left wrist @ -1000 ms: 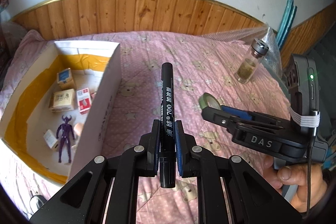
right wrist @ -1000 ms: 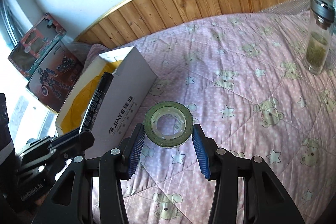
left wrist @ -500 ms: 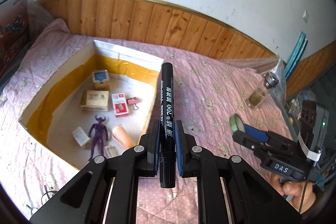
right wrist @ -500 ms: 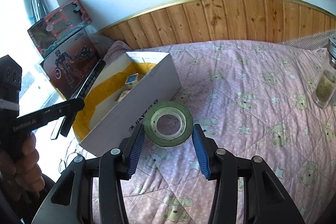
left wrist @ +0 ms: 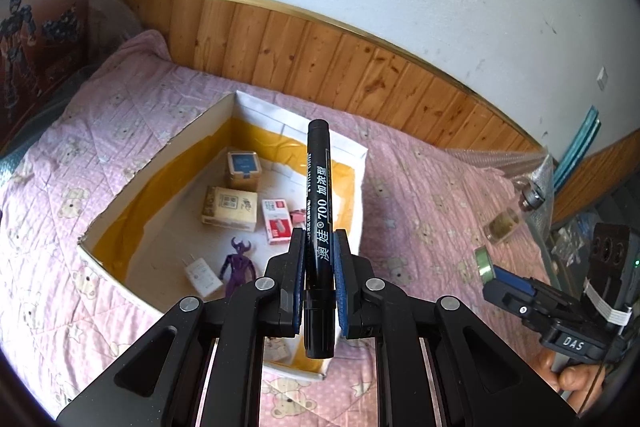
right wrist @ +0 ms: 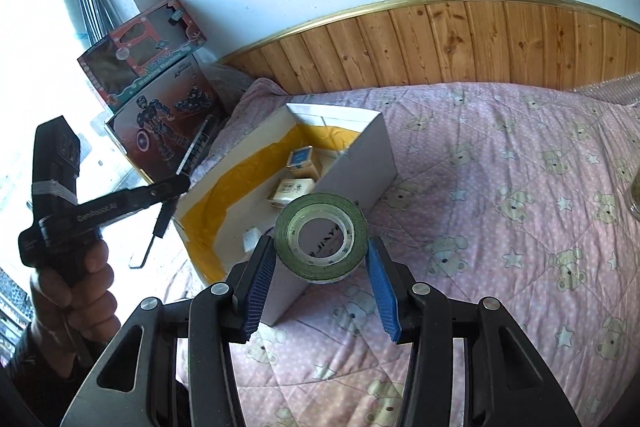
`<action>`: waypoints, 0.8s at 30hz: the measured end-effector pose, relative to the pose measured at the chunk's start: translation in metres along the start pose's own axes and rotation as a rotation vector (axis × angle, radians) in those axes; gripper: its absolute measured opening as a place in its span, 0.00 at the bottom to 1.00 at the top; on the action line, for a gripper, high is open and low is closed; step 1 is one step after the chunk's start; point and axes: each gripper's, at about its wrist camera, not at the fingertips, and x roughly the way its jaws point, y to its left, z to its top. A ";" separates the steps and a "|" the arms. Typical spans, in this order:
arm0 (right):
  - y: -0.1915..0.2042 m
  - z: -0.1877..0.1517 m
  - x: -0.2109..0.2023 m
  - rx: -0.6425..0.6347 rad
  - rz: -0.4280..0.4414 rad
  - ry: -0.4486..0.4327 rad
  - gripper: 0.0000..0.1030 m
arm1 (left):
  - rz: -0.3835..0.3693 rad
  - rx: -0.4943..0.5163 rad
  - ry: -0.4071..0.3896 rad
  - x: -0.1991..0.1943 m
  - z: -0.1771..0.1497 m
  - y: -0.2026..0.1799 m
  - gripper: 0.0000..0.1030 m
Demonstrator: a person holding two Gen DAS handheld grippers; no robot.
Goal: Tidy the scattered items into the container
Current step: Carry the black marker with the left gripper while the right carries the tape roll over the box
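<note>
Apparently glossy black marker [left wrist: 318,223], white lettering.

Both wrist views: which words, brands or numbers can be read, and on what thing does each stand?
"澳娃 700 加浓型": black marker.
"DAS": right gripper, on its body.
"GenRobot.AI": left gripper, on its arm.
"Washing Machine": toy box by the wall.
Print on the white box's outer wall and on small packages inside: too small to read.

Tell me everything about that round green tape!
The tape roll is a ring of dark green tape wound on a clear plastic core with a hollow middle you can see through. It stands on edge, its open face toward the camera, pinched by its sides between the blue pads of the right tongs. It is held in the air beside the white box, touching nothing else.
</note>
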 end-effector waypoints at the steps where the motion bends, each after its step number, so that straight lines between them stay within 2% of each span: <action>1: 0.004 0.003 0.002 -0.001 0.009 0.001 0.47 | 0.006 -0.004 0.001 0.001 0.001 0.003 0.13; 13: 0.057 0.038 0.025 -0.122 0.032 0.015 0.47 | 0.061 -0.080 0.013 0.005 0.006 0.051 0.13; 24: 0.070 0.064 0.059 -0.144 0.017 0.052 0.47 | 0.108 -0.112 0.022 0.019 0.020 0.070 0.13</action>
